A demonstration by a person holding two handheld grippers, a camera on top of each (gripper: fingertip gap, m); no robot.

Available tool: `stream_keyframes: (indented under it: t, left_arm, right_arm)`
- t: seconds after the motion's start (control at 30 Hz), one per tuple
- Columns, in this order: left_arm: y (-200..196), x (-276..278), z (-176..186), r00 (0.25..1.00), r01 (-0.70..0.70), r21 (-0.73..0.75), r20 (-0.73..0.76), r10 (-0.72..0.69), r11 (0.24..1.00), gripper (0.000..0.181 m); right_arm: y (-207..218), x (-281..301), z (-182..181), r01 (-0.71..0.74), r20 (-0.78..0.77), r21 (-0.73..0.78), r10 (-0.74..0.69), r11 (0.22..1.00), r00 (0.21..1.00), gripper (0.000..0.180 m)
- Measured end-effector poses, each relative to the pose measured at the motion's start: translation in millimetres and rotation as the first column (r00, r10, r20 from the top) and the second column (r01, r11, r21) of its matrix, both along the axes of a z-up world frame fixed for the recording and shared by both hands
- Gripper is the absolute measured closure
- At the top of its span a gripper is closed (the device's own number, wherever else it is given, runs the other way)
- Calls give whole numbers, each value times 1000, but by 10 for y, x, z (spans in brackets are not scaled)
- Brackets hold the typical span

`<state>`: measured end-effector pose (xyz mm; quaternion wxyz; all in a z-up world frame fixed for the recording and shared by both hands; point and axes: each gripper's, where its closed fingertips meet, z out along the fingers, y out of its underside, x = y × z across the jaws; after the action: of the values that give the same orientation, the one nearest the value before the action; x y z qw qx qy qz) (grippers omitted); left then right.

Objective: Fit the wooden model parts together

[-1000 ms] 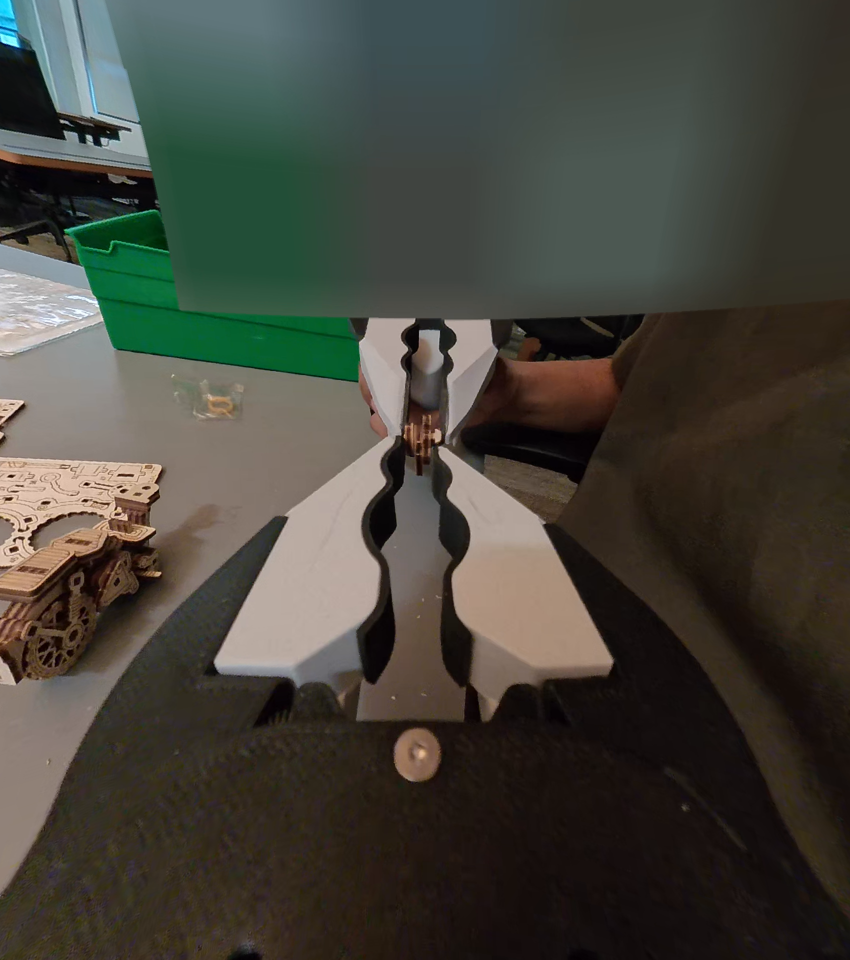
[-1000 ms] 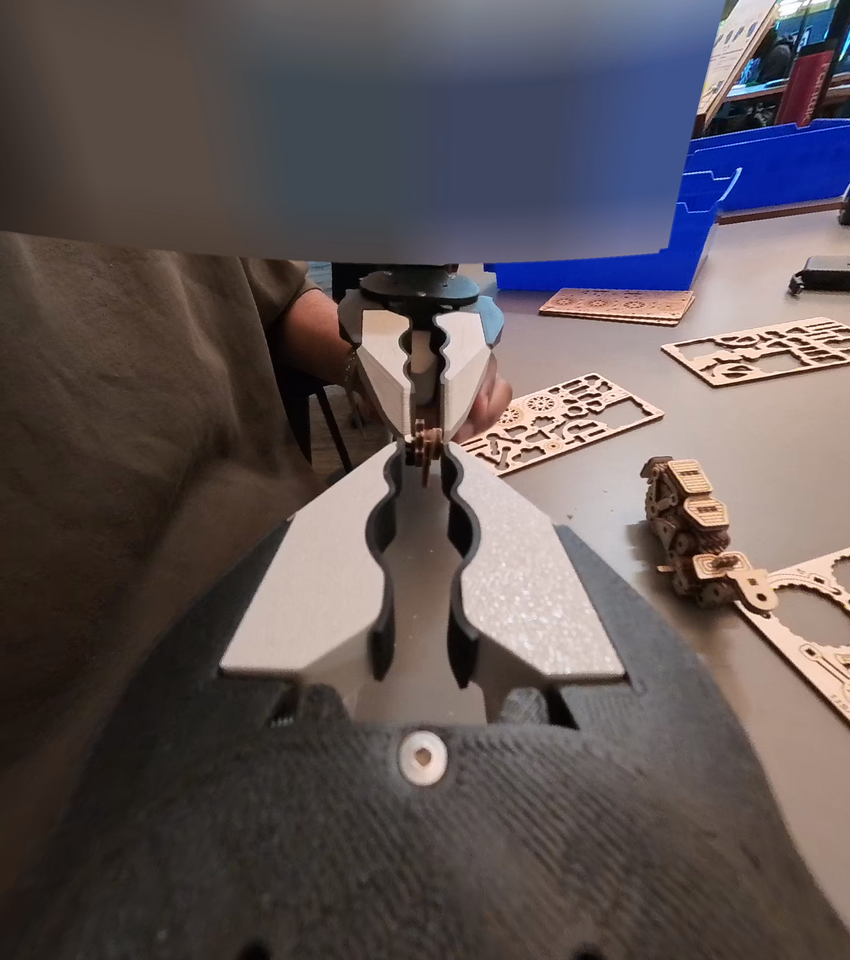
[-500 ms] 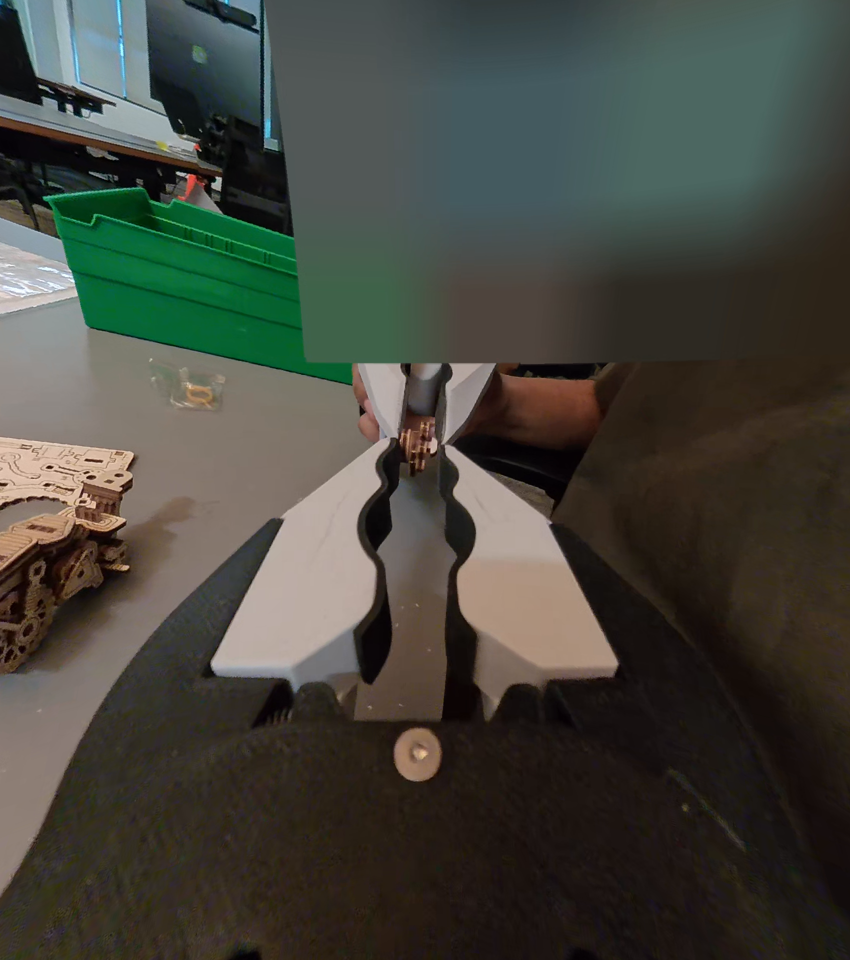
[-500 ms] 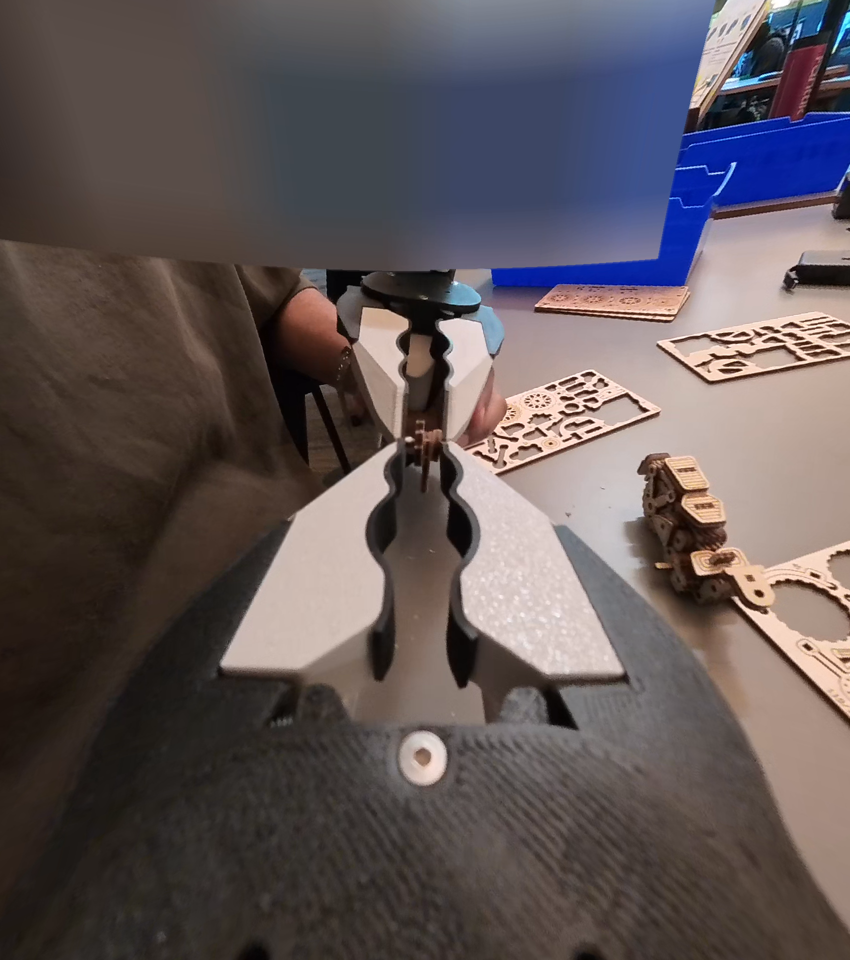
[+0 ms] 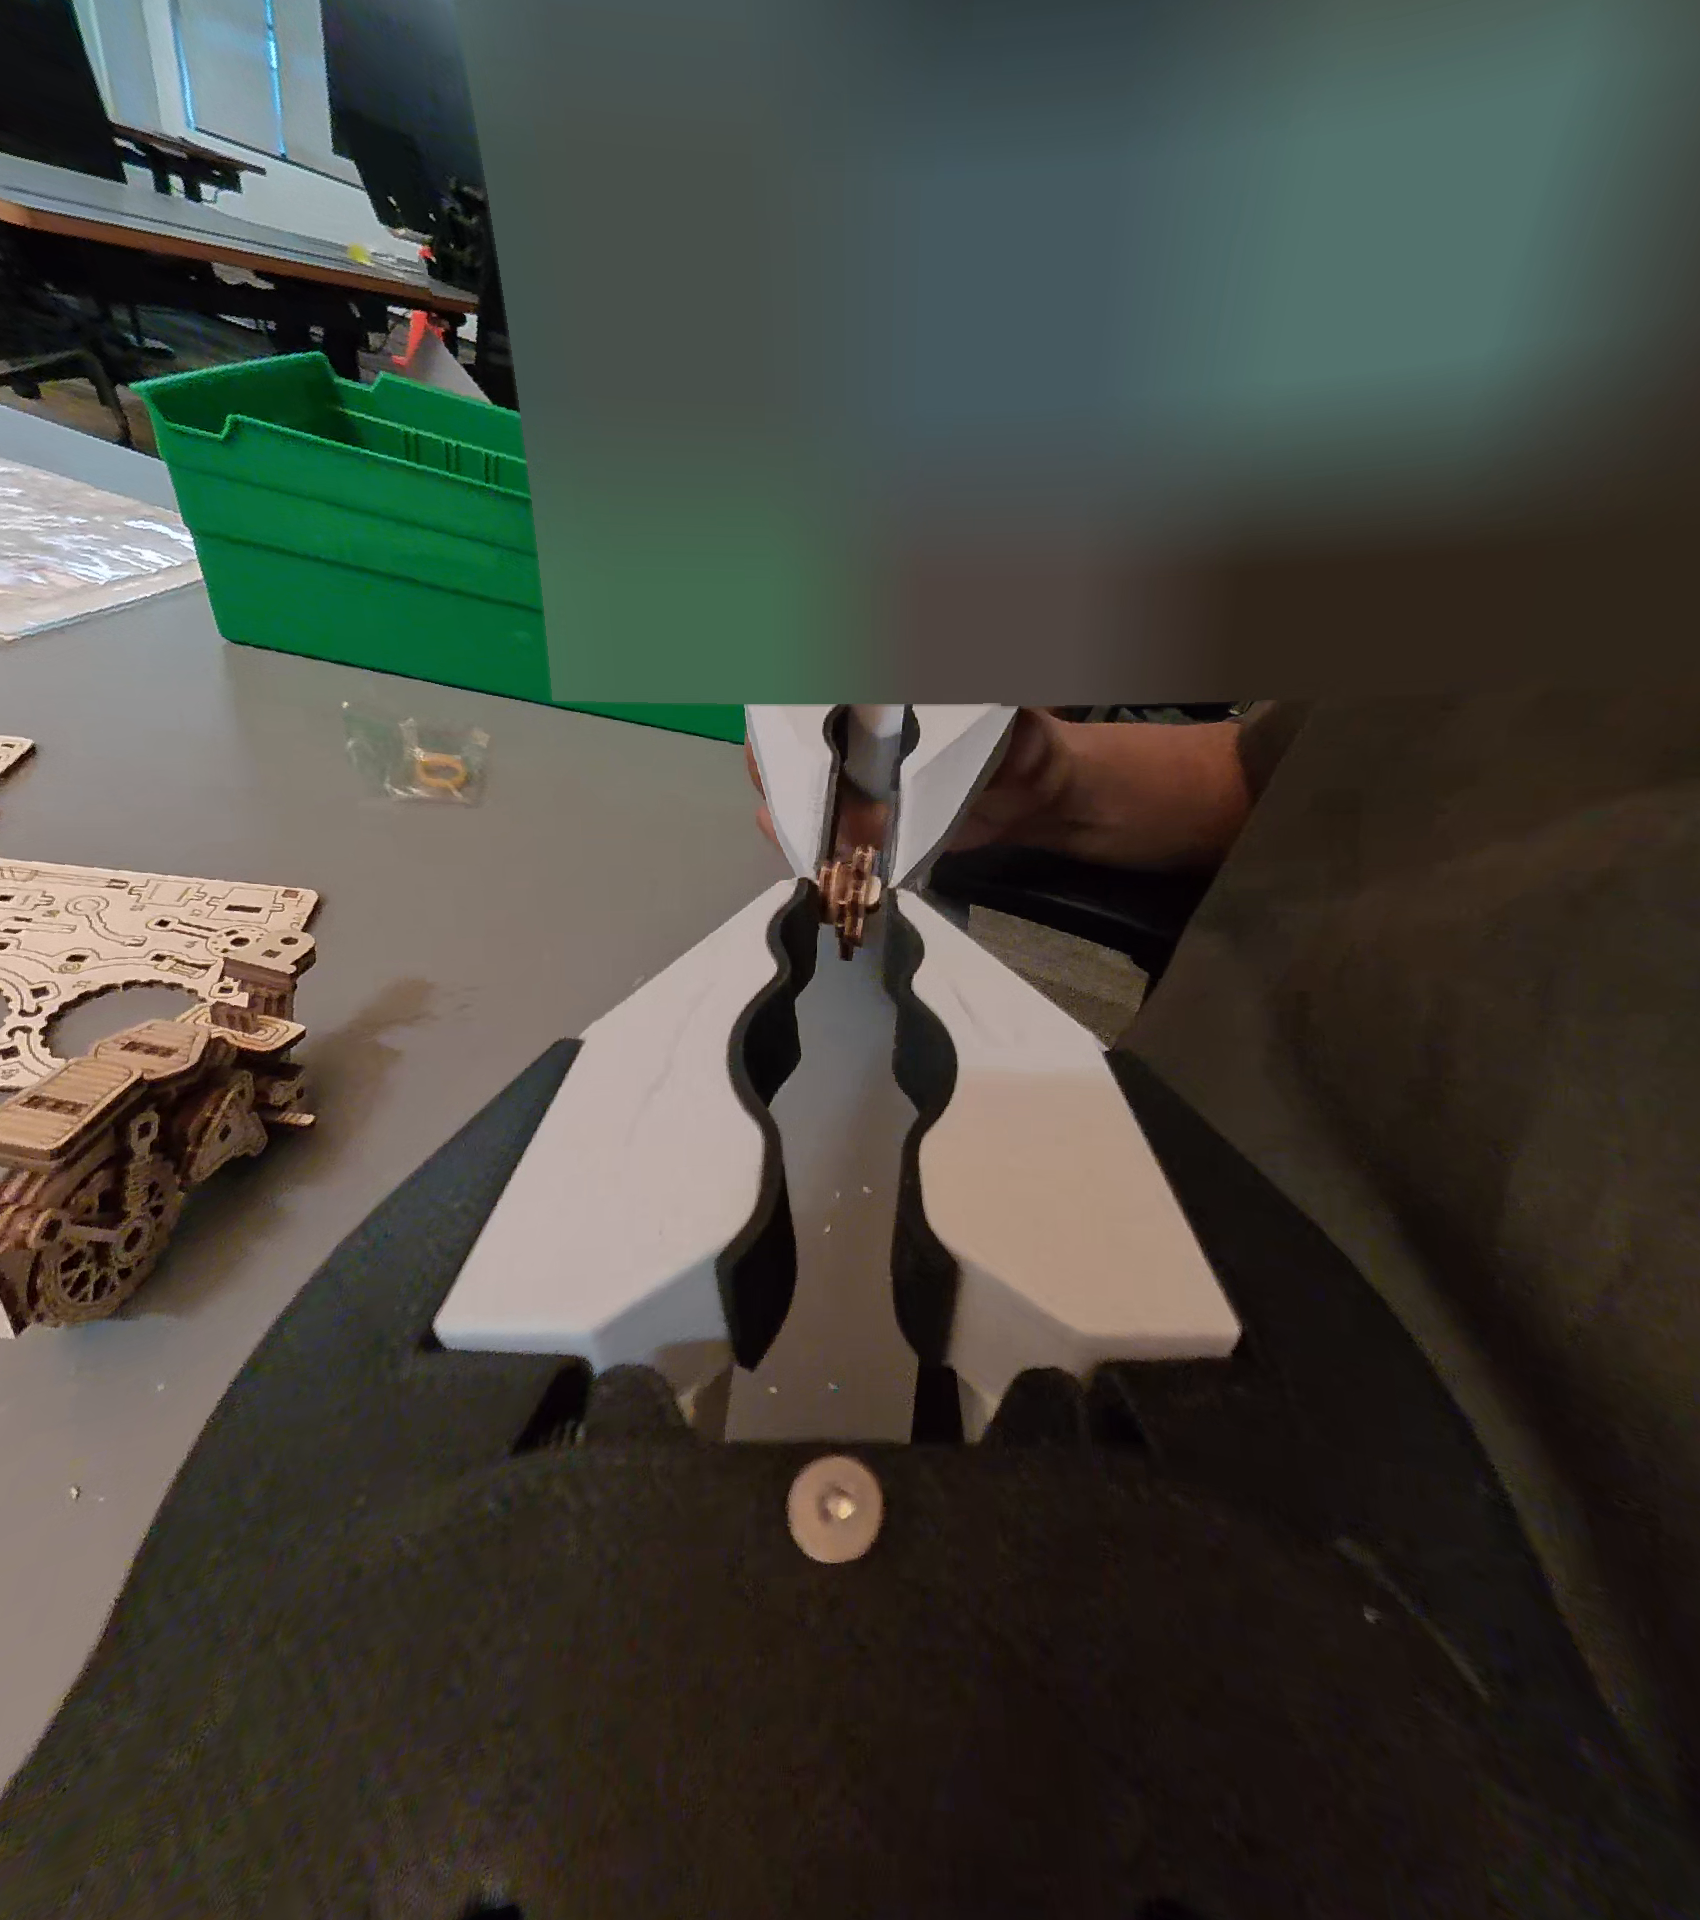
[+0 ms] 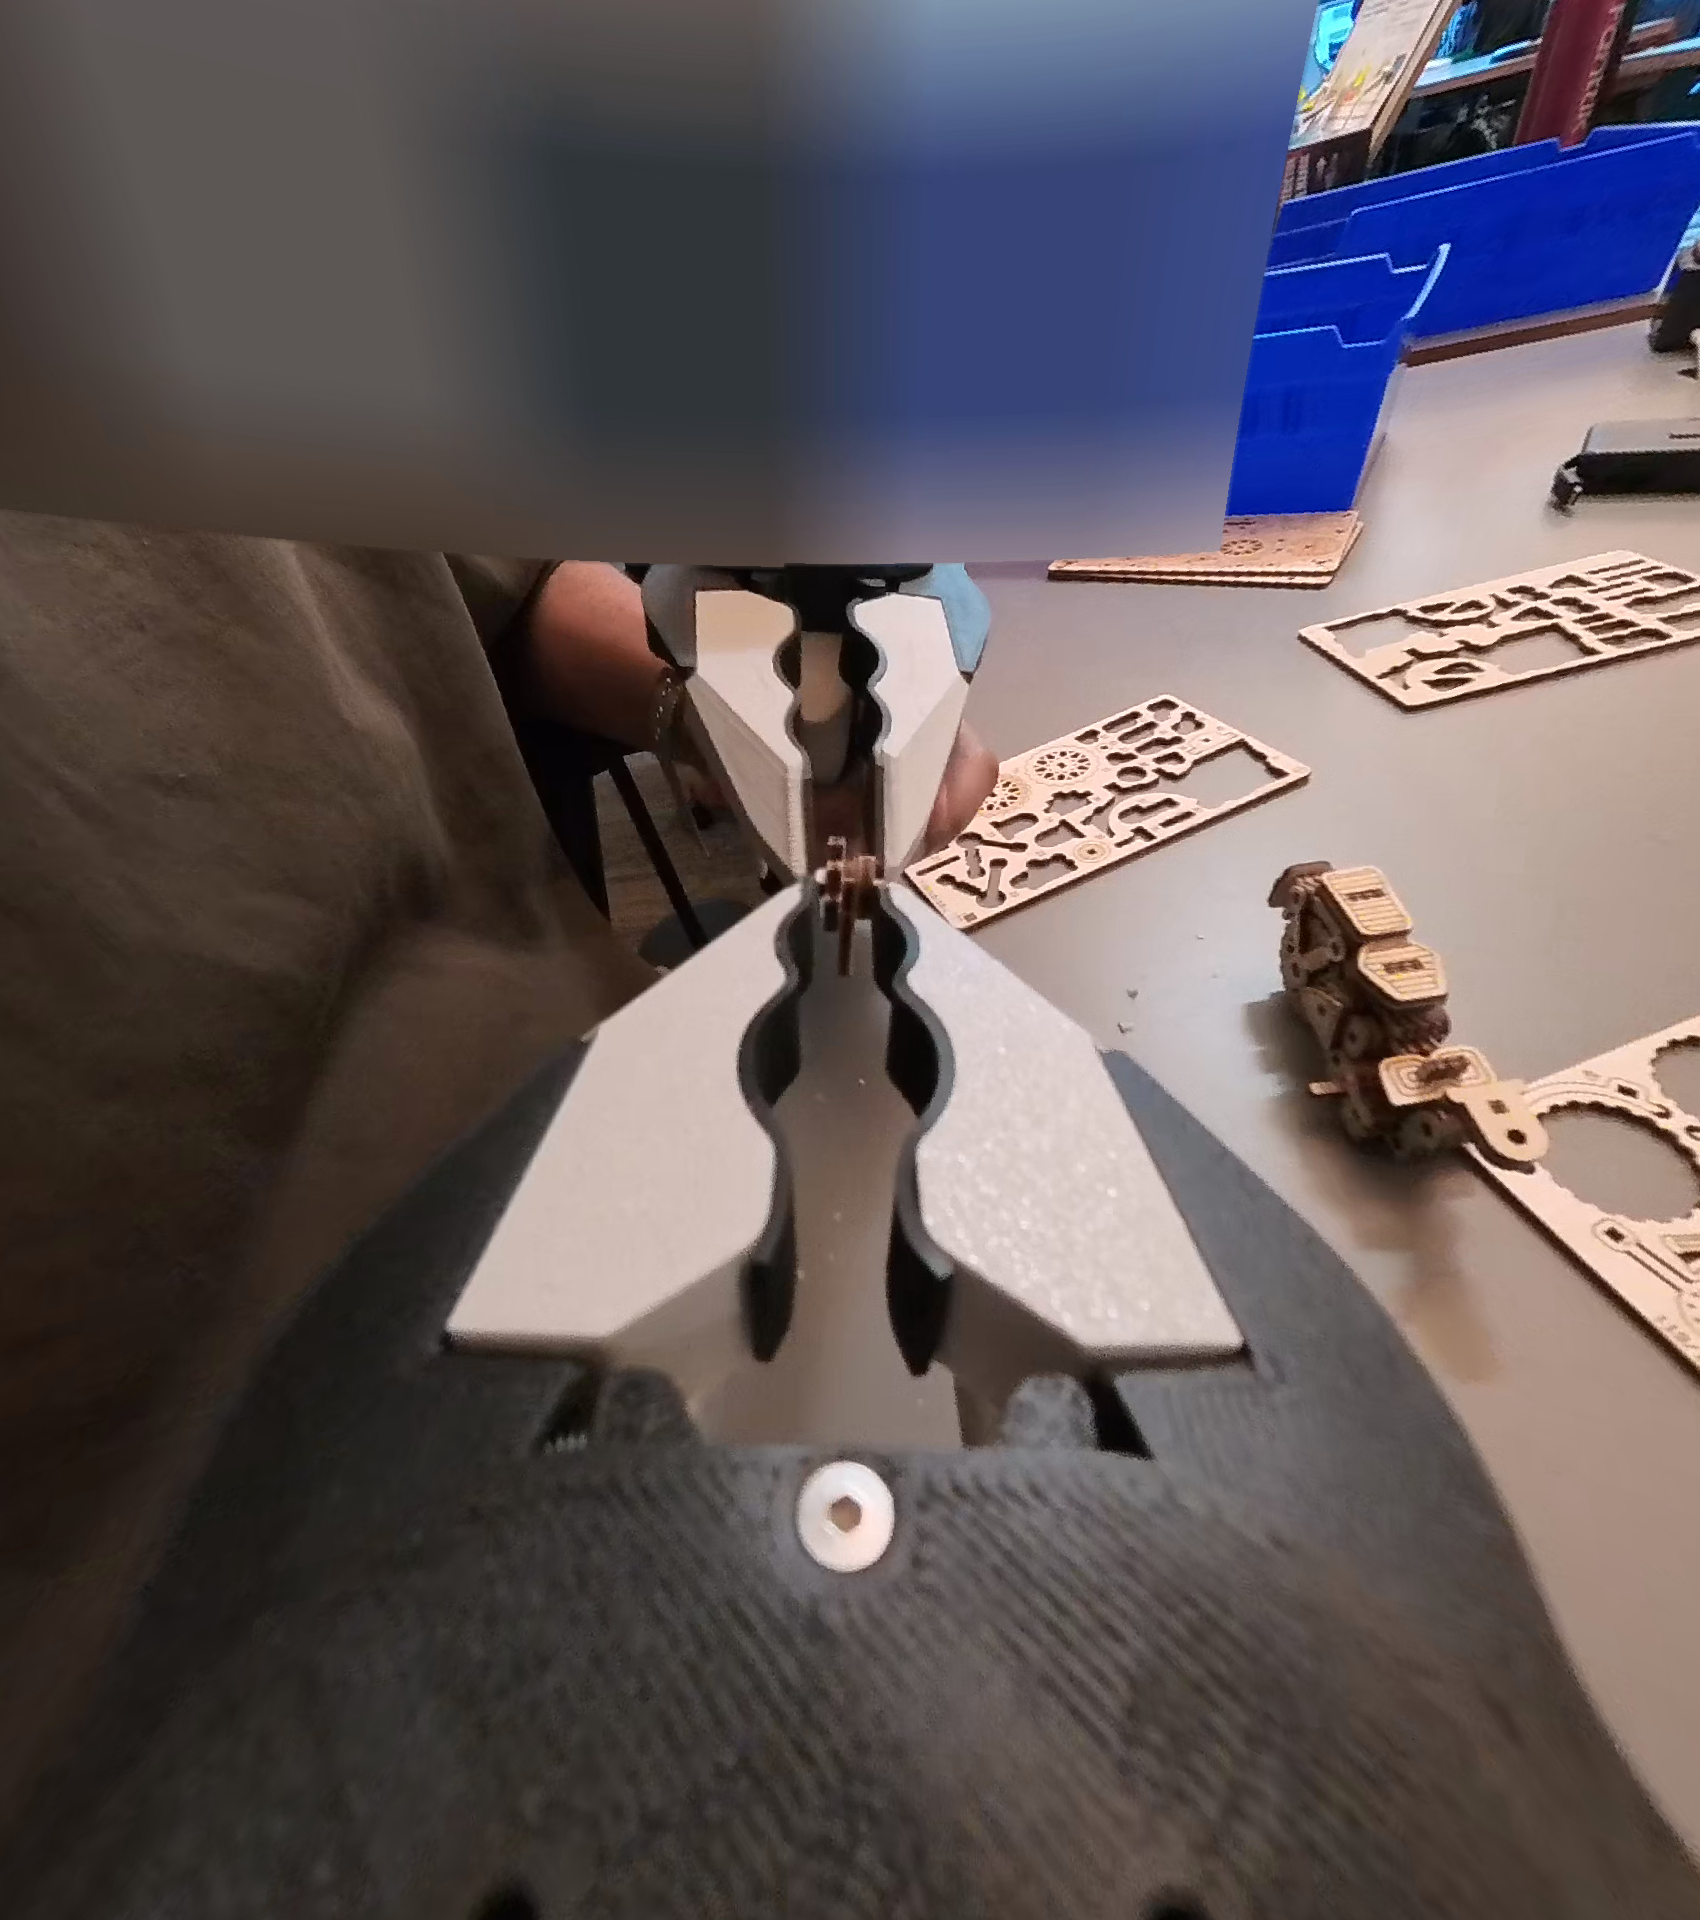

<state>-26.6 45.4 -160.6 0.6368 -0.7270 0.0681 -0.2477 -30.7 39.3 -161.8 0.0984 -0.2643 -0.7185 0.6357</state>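
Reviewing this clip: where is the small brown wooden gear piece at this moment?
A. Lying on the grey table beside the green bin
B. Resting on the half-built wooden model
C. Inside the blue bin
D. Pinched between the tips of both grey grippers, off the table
D: the small brown wooden gear piece sits where the left gripper meets the right gripper tip to tip, above the grey table.

Looked to us like a shared workshop or makerspace kind of room. We had a big grey table (image 5: 534, 935) strewn with laser-cut wooden sheets (image 6: 1542, 623), plus a green plastic bin (image 5: 358, 540) and blue bins (image 6: 1345, 343). Behind that we saw long desks (image 5: 150, 218) and windows (image 5: 222, 73).
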Motion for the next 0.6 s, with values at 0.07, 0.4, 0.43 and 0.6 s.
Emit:
stream_keyframes:
  t: [0.07, 0.4, 0.43, 0.6]
  left_arm:
    - [0, -1, 1, 1000, -1, -2, -4, 1, 1000, 172]
    - [-53, 56, 56, 997, 12, 83, -74, -5, 996, 172]
    - [-59, 54, 54, 998, 16, 81, -67, -11, 997, 170]
    - [-76, 65, 71, 999, 38, 83, -35, -35, 996, 171]
  right_arm:
    - [0, 1, 3, 4, -3, 5, -4, 1000, 1000, 172]
    - [-31, 44, 62, 4, -106, 57, 2, 998, 994, 172]
    - [-30, 47, 74, 8, -116, 57, -1, 998, 993, 172]
    - [-15, 51, 98, 2, -111, 33, 2, 999, 994, 172]
